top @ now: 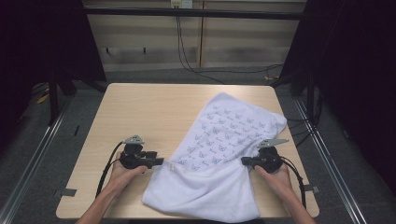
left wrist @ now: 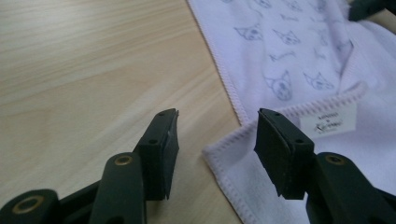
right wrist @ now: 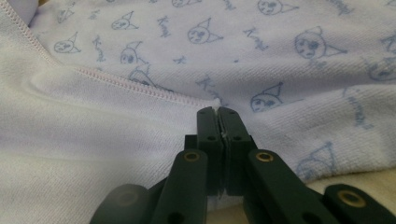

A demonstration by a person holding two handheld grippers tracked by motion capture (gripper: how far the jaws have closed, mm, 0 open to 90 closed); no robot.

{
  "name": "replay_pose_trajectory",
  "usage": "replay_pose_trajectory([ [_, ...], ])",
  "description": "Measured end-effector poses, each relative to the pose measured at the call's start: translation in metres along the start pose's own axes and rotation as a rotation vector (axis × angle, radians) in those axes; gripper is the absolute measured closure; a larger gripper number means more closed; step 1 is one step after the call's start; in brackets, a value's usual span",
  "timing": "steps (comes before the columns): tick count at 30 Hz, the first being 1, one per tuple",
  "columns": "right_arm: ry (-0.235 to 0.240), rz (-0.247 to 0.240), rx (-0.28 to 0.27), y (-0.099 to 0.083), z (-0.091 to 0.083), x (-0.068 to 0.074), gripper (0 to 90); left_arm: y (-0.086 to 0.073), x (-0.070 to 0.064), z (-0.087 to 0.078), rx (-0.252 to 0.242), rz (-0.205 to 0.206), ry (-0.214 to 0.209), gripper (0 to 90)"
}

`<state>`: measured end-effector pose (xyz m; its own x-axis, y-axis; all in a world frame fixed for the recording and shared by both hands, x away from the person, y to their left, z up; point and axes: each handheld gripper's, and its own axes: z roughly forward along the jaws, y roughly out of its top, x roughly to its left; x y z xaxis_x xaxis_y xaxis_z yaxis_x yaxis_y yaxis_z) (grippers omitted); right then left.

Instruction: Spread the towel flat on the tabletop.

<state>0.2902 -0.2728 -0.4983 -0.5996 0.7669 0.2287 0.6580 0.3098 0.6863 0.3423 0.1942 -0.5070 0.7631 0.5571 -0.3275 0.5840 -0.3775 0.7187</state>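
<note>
A white towel [top: 219,154] printed with small blue cat faces lies partly folded across the right half of the wooden table [top: 140,112]. My left gripper [top: 161,162] is open at the towel's left corner, its jaws apart on either side of the stitched corner [left wrist: 219,154] with a small label [left wrist: 329,122] just beyond. My right gripper [top: 243,161] is shut on the towel's right edge; in the right gripper view the jaws [right wrist: 218,116] pinch the hem of the towel [right wrist: 140,60] where the plain side folds over the printed side.
The left half of the table is bare wood [left wrist: 93,70]. Black cables [top: 187,51] trail across the floor behind the table. Metal rails [top: 42,140] run along both sides of the table on the grey floor.
</note>
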Motion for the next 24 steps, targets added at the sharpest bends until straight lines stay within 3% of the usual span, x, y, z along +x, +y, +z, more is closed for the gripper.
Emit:
replay_pose_trajectory([
  [5,0.000,-0.004,-0.004,0.000,0.000,0.000,88.3,0.000,-0.011,0.003,0.033,0.073,-0.014,53.8],
  [7,0.003,-0.002,-0.006,0.000,-0.001,0.001,88.3,-0.002,-0.016,0.004,0.049,0.116,-0.014,65.0],
  [11,0.014,0.002,-0.019,0.001,-0.004,0.004,88.4,-0.004,-0.023,0.005,0.070,0.153,-0.046,83.5],
  [13,0.018,0.004,-0.021,0.001,-0.005,0.004,88.4,-0.004,-0.024,0.003,0.074,0.155,-0.036,85.2],
  [17,0.039,0.010,-0.062,0.002,-0.014,0.008,88.5,-0.004,-0.027,-0.015,0.002,0.124,-0.048,86.1],
  [19,0.060,0.016,-0.097,0.004,-0.023,0.012,88.5,-0.004,-0.032,-0.026,-0.037,0.127,-0.061,86.1],
  [20,0.063,0.013,-0.109,0.004,-0.028,0.014,88.6,-0.005,-0.038,-0.036,-0.070,0.128,-0.076,86.1],
  [23,0.091,0.000,-0.167,0.005,-0.050,0.026,88.6,-0.008,-0.050,-0.051,-0.100,0.144,-0.092,86.1],
  [24,0.096,-0.009,-0.179,0.004,-0.058,0.031,88.6,-0.012,-0.056,-0.057,-0.113,0.140,-0.115,86.1],
])
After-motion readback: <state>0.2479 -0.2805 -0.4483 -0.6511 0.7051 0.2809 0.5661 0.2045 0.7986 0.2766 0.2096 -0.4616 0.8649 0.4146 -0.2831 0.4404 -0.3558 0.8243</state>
